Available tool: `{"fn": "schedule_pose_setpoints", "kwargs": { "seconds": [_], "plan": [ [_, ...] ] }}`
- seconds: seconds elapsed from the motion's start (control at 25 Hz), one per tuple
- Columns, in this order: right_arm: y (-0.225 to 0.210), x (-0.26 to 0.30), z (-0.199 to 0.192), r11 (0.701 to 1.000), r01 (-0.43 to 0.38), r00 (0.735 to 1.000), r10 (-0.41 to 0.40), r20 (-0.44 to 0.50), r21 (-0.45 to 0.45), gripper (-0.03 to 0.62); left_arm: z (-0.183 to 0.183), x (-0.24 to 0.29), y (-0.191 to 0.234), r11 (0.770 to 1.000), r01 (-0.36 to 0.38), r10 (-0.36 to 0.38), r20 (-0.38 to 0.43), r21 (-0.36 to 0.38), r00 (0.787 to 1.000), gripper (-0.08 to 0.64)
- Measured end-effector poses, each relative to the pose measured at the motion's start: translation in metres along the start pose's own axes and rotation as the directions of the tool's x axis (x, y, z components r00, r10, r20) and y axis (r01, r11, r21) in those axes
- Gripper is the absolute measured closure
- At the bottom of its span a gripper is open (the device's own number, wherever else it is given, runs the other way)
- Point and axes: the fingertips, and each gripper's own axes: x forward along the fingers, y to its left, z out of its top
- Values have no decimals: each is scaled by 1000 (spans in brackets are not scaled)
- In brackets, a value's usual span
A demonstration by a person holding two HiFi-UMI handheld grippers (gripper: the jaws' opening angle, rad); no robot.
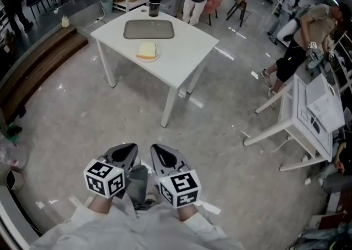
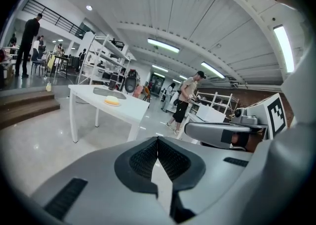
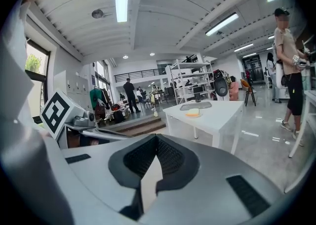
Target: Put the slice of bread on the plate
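A pale slice of bread (image 1: 147, 49) lies on a small plate (image 1: 155, 57) on the white table (image 1: 181, 56), far ahead of me. It also shows in the left gripper view as the bread (image 2: 112, 100) and in the right gripper view as the bread (image 3: 192, 112). My left gripper (image 1: 130, 150) and right gripper (image 1: 159, 151) are held side by side close to my body, low over the floor and well short of the table. Both are shut with nothing between the pads, as seen at the left gripper (image 2: 158, 142) and the right gripper (image 3: 157, 140).
A grey tray (image 1: 148, 29) and a black flask (image 1: 154, 3) also sit on the table. A second white table (image 1: 308, 117) stands at the right, with a person (image 1: 300, 45) bending beside it. A wooden step (image 1: 33, 67) runs along the left. Shiny floor lies between me and the table.
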Motion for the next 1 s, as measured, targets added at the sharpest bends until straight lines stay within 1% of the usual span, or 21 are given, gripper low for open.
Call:
{"fn": "schedule_pose_setpoints", "kwargs": {
  "seconds": [0.12,0.24,0.4,0.56,0.72,0.88,1.0],
  "plan": [
    [-15,34,16,1000,17,1000,-17,1,-9,580,22,19,28,1000,17,-17,3,1,1000,551],
    [-30,74,40,999,44,999,-44,14,-13,580,52,39,62,999,41,-41,4,9,999,551],
    [-44,125,77,997,71,997,-70,44,-22,580,88,64,101,997,70,-69,-24,44,997,551],
    [-56,170,103,995,100,993,-98,68,-19,580,120,85,135,993,102,-100,-24,67,995,551],
    [-64,200,107,993,122,991,-122,49,-4,580,133,100,167,992,107,-104,-45,67,994,551],
    [-77,222,103,990,136,990,-137,21,28,580,137,115,183,991,125,-121,-66,56,990,551],
    [-86,240,106,990,137,990,-138,16,32,580,142,126,196,992,121,-118,-64,45,991,551]
  ]
}}
